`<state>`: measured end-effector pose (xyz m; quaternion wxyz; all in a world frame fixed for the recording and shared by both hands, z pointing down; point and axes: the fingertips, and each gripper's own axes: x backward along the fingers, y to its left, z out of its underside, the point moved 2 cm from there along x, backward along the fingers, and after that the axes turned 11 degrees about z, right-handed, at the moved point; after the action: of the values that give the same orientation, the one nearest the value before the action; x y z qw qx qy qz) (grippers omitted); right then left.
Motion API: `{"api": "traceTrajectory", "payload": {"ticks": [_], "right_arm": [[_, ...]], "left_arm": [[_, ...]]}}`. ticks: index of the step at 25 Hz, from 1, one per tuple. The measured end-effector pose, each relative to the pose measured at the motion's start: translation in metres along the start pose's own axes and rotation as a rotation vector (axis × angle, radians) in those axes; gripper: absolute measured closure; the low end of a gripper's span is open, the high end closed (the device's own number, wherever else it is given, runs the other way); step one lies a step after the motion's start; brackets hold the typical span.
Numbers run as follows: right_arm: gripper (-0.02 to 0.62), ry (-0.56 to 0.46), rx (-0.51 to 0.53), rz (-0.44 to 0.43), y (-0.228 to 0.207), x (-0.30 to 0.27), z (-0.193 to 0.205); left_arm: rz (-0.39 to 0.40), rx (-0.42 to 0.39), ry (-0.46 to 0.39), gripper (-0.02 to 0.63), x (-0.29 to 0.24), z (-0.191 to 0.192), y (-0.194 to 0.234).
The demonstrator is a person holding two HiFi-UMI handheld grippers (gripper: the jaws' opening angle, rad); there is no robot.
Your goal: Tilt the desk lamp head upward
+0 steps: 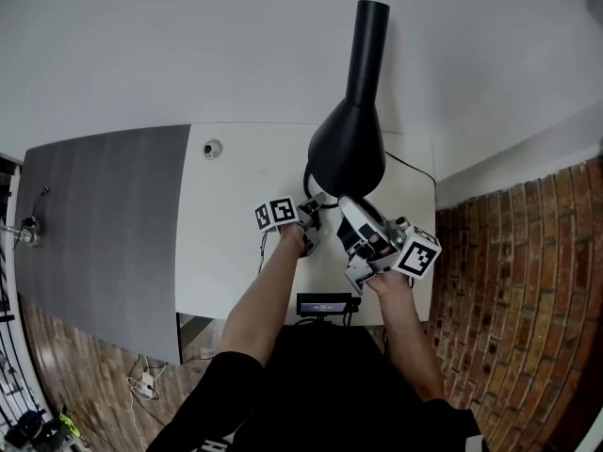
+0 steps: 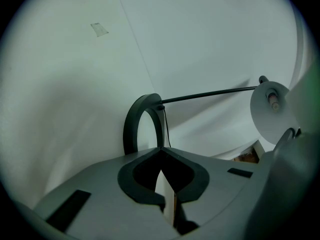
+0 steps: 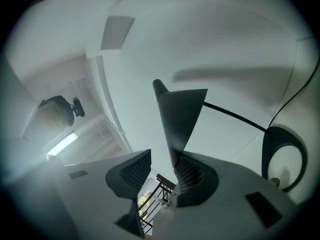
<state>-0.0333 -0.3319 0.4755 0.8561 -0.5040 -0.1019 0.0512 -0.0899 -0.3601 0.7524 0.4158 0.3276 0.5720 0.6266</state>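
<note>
The black desk lamp head rises over the white table, its narrow tube pointing away from me. My right gripper sits just under the shade's rim. In the right gripper view it is open, and the dark shade comes down edge-on against the right-hand pad. My left gripper is low beside the lamp and shut, with nothing seen between its tips. Beyond it stands the lamp's black ring, and a thin rod runs to the shade's white inside.
A small round fitting lies on the table's far left. A dark grey panel adjoins the table on the left, and a brick-patterned surface lies to the right. A black device sits at the table's near edge. A cable trails right of the lamp.
</note>
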Motion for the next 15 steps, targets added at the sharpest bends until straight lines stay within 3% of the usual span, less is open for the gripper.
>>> {"api": "traceTrajectory", "payload": {"ticks": [15], "right_arm": [[0.451, -0.013, -0.002, -0.03, 0.017, 0.008, 0.001]], "left_arm": [[-0.007, -0.002, -0.004, 0.595, -0.002, 0.002, 0.003]]}}
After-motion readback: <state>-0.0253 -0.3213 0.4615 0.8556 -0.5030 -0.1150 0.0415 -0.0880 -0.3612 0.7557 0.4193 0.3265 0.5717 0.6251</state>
